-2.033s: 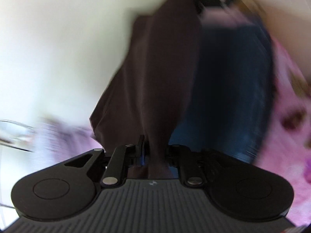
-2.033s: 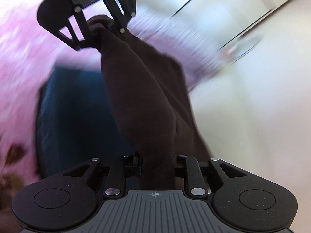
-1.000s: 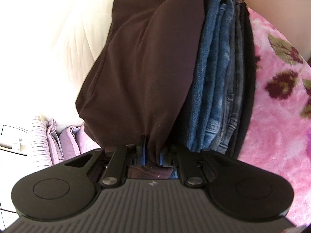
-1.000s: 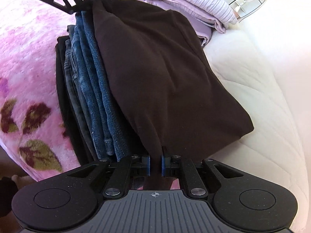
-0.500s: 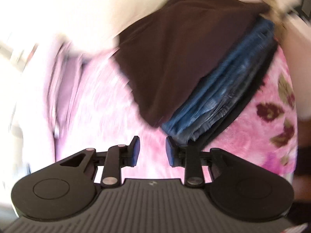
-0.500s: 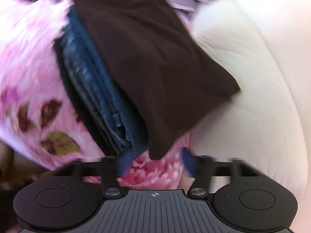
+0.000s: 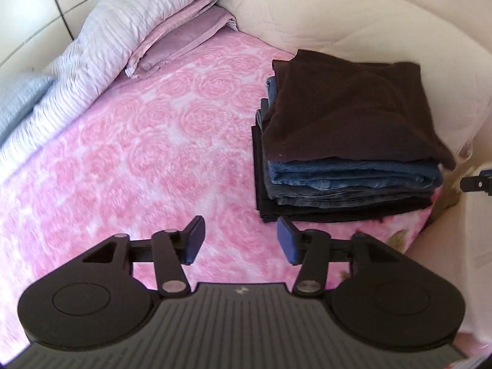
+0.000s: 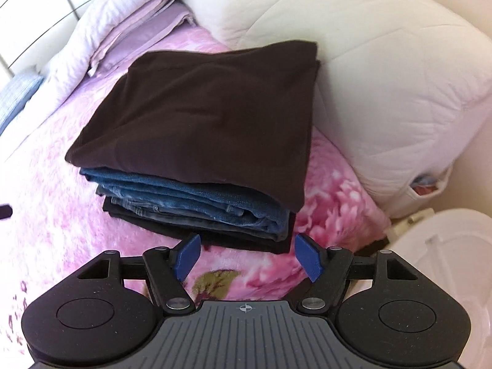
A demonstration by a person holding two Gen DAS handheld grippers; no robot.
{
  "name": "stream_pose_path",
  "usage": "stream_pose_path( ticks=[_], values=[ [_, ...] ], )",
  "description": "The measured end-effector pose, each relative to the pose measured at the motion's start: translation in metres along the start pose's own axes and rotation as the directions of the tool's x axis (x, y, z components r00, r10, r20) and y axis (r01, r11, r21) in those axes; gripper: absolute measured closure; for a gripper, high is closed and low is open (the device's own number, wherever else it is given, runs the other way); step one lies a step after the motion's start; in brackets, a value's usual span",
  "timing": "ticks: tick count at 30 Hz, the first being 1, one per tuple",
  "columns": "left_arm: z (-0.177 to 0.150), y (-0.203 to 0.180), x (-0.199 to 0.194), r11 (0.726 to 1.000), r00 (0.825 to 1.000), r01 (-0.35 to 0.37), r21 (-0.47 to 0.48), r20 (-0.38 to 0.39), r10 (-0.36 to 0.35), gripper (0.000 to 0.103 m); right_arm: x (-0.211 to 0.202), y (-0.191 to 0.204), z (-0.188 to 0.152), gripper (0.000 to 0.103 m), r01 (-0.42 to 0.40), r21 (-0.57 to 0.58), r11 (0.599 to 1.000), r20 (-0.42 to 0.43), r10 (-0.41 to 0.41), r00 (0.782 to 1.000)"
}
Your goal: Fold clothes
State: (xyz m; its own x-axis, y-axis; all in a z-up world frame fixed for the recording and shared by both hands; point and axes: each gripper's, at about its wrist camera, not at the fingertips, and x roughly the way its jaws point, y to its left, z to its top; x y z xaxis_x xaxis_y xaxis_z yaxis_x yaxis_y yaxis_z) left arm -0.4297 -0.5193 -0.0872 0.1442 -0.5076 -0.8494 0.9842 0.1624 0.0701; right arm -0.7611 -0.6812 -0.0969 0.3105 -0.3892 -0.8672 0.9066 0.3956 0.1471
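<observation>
Folded dark brown garment [image 8: 203, 113] on top of a stack of folded clothes, lying flat, its right edge hanging slightly past the layers beneath. Under it, folded blue jeans [image 8: 196, 196] in several layers, then a black garment [image 8: 246, 241] at the bottom. Whole stack [image 7: 347, 166] on a pink rose-patterned blanket [image 7: 147, 153] covering the bed, near the bed's right edge.

Behind and to the right of the stack, touching its far side, a thick cream quilted duvet [image 8: 369, 70], bunched up. Farther back on the left, lilac striped pillows [image 7: 123, 24] stacked one on another, with a bluish-grey cushion [image 7: 18, 98] at the far left edge. In the right wrist view, a white plastic bin [image 8: 446, 246] at the lower right beside the bed; contents not visible. Broad stretch of blanket to the left of the stack.

Left claw [image 7: 240, 241] above the blanket, to the front left of the stack, angled downward; jaws opening, nothing between them but blanket below. Right claw [image 8: 247, 256] just in front of the stack's near corner, angled downward, jaws spread wide and not pressing on anything, blue pads [image 8: 309, 261] clear of the cloth. Tip of the right claw also visible at the right edge of the left wrist view, beyond the stack.
</observation>
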Motion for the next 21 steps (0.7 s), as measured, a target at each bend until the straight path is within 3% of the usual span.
stream_pose_path(
  ticks=[2, 8, 15, 21],
  values=[
    [-0.006, 0.002, -0.007, 0.999, 0.999, 0.039, -0.005, -0.004, -0.039, 0.036, -0.019, 0.006, -0.006, 0.032, 0.017, 0.024, 1.000, 0.044, -0.018, 0.999],
    [-0.030, 0.006, -0.041, 0.988, 0.989, 0.146, 0.053, 0.025, -0.148, 0.014, -0.078, 0.044, -0.040, 0.032, 0.092, 0.092, 0.991, 0.142, -0.105, 0.984],
    [-0.058, 0.013, -0.094, 0.985, 0.983, 0.165, 0.056, 0.073, -0.169, 0.013, -0.123, 0.114, -0.089, 0.032, 0.084, 0.119, 0.989, 0.186, -0.106, 0.977],
    [-0.071, 0.012, -0.125, 0.981, 0.979, 0.176, 0.080, 0.094, -0.183, 0.014, -0.145, 0.147, -0.114, 0.032, 0.070, 0.105, 0.992, 0.195, -0.089, 0.977]
  ],
)
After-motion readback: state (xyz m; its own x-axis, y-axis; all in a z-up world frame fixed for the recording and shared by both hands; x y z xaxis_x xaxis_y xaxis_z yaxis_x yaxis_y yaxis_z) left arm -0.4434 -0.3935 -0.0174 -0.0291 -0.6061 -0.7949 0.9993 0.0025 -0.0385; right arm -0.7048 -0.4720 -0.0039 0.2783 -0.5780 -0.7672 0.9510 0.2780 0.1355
